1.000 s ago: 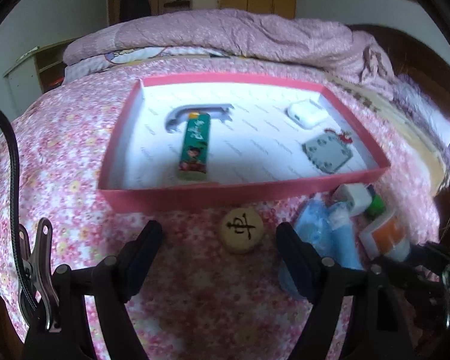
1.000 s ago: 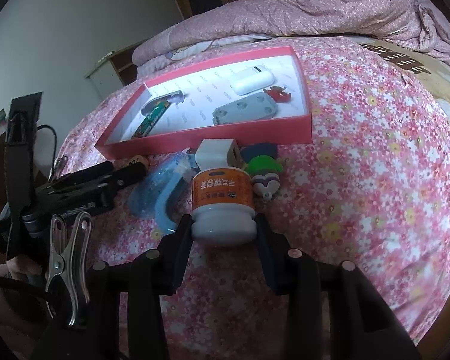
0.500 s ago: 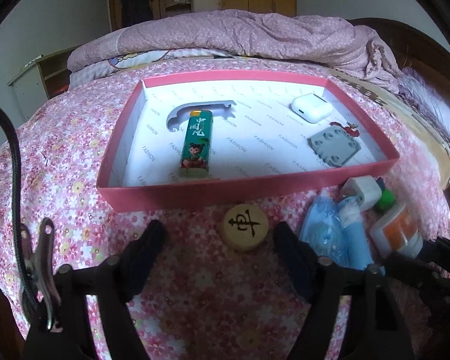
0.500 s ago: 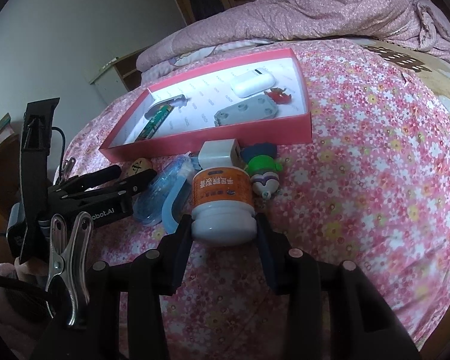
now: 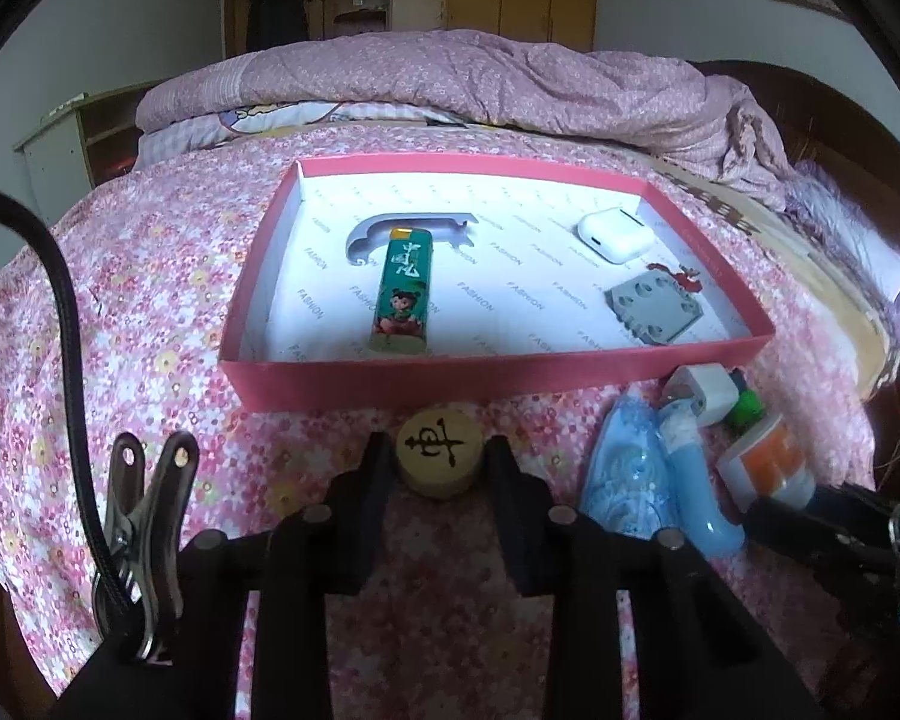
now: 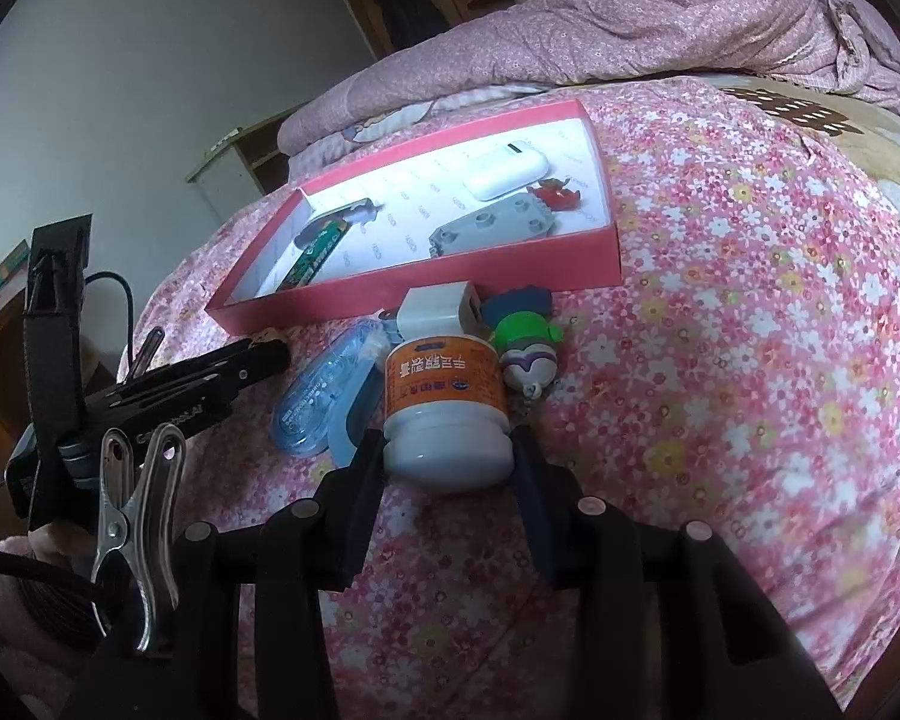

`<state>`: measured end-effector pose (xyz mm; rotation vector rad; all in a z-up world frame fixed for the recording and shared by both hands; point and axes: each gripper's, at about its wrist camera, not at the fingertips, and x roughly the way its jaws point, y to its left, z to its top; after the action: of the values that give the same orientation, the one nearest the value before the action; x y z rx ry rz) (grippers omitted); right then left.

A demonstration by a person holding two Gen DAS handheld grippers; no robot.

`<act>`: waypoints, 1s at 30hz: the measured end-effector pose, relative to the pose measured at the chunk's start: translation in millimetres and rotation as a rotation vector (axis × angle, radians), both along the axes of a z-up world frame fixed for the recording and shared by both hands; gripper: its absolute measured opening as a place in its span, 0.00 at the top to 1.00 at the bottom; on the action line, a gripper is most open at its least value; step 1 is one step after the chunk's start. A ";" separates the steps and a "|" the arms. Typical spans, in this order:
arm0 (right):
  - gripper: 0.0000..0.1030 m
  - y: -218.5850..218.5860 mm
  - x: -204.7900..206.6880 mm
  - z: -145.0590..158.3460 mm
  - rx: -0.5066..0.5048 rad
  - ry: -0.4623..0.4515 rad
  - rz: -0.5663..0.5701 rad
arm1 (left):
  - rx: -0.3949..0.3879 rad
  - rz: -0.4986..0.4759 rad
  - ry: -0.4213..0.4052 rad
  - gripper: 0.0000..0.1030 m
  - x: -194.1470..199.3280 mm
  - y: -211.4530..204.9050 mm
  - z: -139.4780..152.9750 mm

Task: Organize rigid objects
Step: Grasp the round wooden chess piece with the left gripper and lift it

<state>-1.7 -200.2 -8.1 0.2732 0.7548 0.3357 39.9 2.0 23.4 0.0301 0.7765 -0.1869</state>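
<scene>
A round wooden chess piece [image 5: 441, 441] lies on the flowered bedspread just in front of the red box [image 5: 498, 375]. My left gripper [image 5: 439, 463] has its jaws closing on it, and both pads touch its sides. My right gripper [image 6: 447, 459] is shut on the white cap end of an orange-labelled bottle [image 6: 444, 390], which lies on the bed to the right. The right wrist view shows the left gripper [image 6: 258, 357] at the box's near corner. In the box [image 6: 426, 282] lie a green lighter [image 5: 403, 294], a grey curved part [image 5: 411, 222], a white earbud case [image 5: 615, 234] and a grey plate [image 5: 654, 306].
Between the grippers lie a blue tape dispenser [image 5: 624, 474], a blue tube [image 5: 690, 480], a white charger [image 5: 705, 393] and a green toy figure [image 6: 528, 342]. A heaped pink quilt [image 5: 510, 78] fills the bed's far end. A dark headboard stands at the right.
My left gripper's jaws have come in from wide apart until they touch the chess piece. The right gripper and its bottle have stayed put.
</scene>
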 end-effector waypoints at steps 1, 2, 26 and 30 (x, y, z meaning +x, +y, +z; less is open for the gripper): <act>0.59 0.1 0.0 0.0 -0.006 -0.001 0.000 | -0.004 0.001 -0.002 0.68 -0.4 1.4 1.4; 0.59 1.1 0.0 0.2 -0.012 -0.002 -0.002 | -0.009 0.004 -0.006 0.68 -1.0 2.9 3.3; 0.60 -5.5 -7.3 5.5 0.014 -0.036 -0.054 | -0.069 0.030 -0.098 0.68 4.7 22.0 41.1; 0.60 -3.7 -8.5 7.3 0.015 -0.044 -0.044 | -0.068 0.040 -0.109 0.68 16.0 23.4 44.7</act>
<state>-10.2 -203.9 -0.8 0.2952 0.7018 0.3051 55.9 25.3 68.1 -0.0396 0.6617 -0.1720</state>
